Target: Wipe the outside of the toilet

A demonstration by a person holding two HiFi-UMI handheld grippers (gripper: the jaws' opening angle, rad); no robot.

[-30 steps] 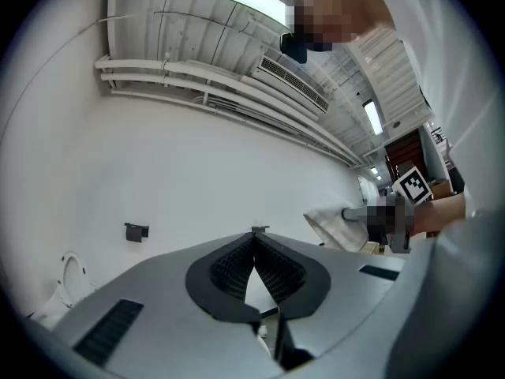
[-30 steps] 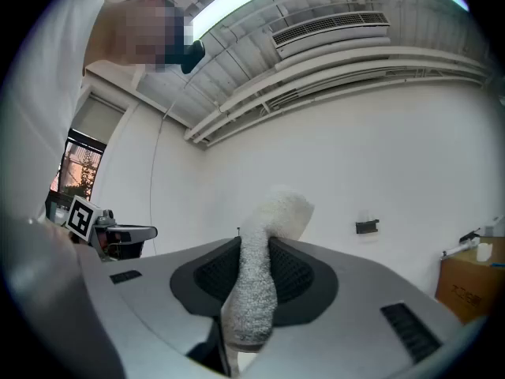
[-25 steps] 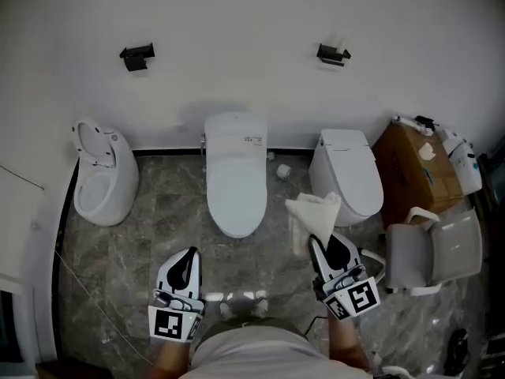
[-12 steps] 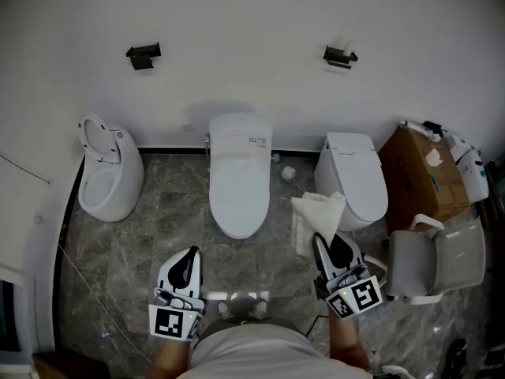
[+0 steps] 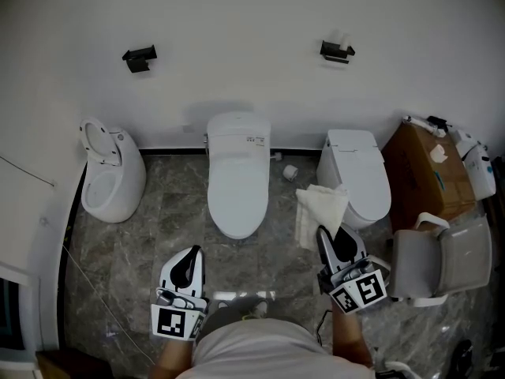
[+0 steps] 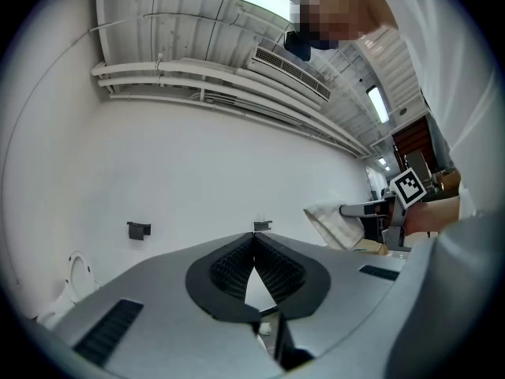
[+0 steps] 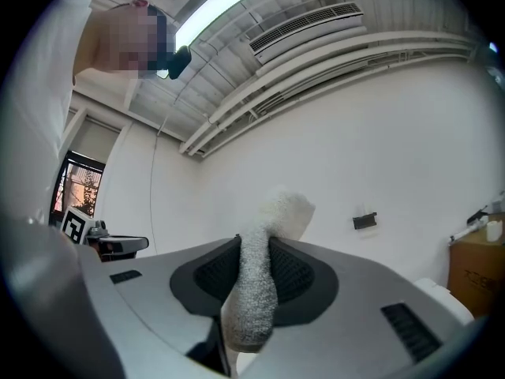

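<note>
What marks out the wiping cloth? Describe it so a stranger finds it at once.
Start at the white wall and find the right-hand toilet of the row below it. By that toilet's front, the right gripper pinches a white cloth in its jaws. It is the only soft, crumpled thing there; the left gripper holds nothing.

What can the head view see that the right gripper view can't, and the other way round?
Only the head view shows the marble floor, the middle toilet and the open-lidded toilet at left. Only the right gripper view shows the ceiling lamp and air-conditioning unit. Both show the white cloth clamped between the jaws of the right gripper, and a black wall bracket.
</note>
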